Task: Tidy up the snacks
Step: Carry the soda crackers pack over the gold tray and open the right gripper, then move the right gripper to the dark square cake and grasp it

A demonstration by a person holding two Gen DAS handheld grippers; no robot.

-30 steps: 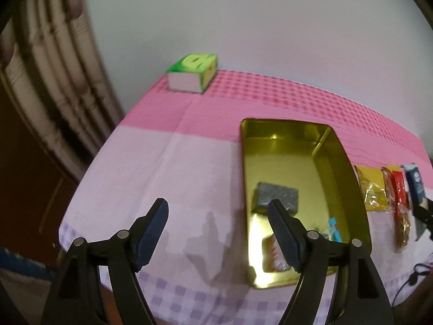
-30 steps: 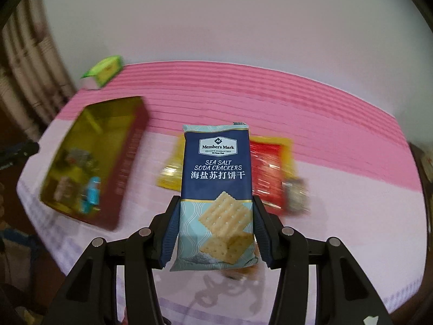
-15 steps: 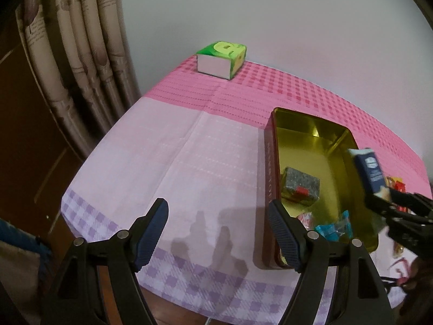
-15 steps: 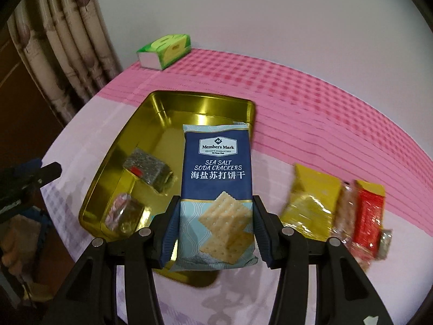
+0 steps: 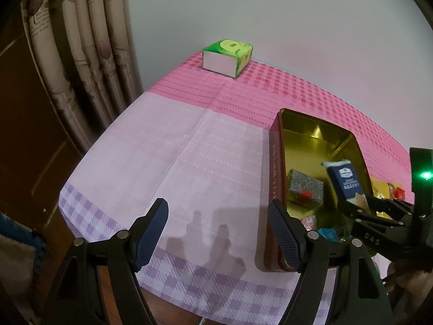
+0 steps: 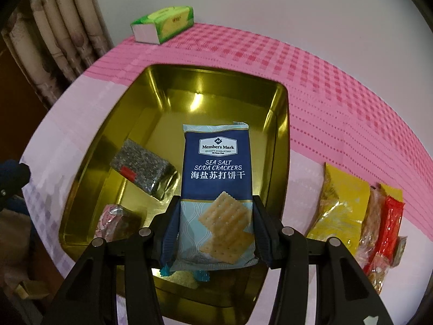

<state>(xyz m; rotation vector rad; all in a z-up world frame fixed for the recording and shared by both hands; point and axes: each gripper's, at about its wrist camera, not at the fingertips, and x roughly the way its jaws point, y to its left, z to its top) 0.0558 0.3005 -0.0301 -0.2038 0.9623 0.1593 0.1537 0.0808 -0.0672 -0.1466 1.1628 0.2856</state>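
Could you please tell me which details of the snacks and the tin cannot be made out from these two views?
- Blue-wrapped candy in the gold metal tin: right wrist view, mostly hidden behind the navy soda cracker packet held by the right gripper.
- Red snack packet: right wrist view, its label is too small and warped to read.
- Lettering on the tin's dark red side: left wrist view, too steep an angle to read.

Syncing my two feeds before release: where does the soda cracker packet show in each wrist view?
Left wrist: cracker packet at right, over the gold tin, held by the right gripper.
Right wrist: cracker packet centre, between the fingers.
Shared landmark: green tissue box.
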